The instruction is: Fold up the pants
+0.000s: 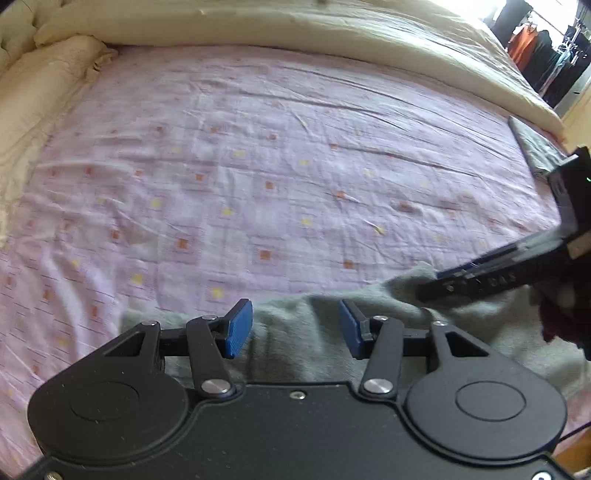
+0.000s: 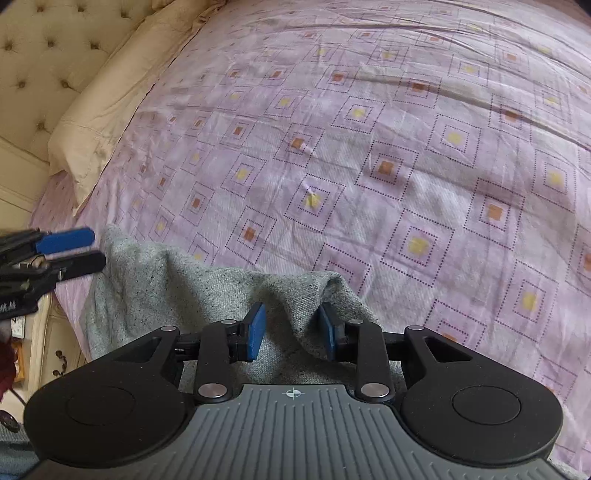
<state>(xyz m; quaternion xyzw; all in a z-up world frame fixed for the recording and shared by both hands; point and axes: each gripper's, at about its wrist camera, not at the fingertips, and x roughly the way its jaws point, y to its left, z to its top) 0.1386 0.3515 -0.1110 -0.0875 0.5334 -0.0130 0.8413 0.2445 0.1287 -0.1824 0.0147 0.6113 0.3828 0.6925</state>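
The grey pants (image 1: 291, 339) lie bunched at the near edge of the bed, also in the right wrist view (image 2: 192, 291). My left gripper (image 1: 295, 328) is open, its blue pads apart above the grey fabric, not closed on it. It shows at the left of the right wrist view (image 2: 85, 247). My right gripper (image 2: 291, 330) has its jaws partly apart around a raised ridge of the pants; the pads do not visibly pinch it. It shows from the side in the left wrist view (image 1: 428, 288), tips at the fabric.
A pink patterned sheet (image 1: 258, 166) covers the bed. A cream duvet (image 1: 295, 33) lies along the far side, a cream pillow (image 2: 122, 96) by the tufted headboard (image 2: 40, 55). A folded grey cloth (image 1: 532, 147) lies at the right edge. A clothes rack (image 1: 546, 48) stands beyond.
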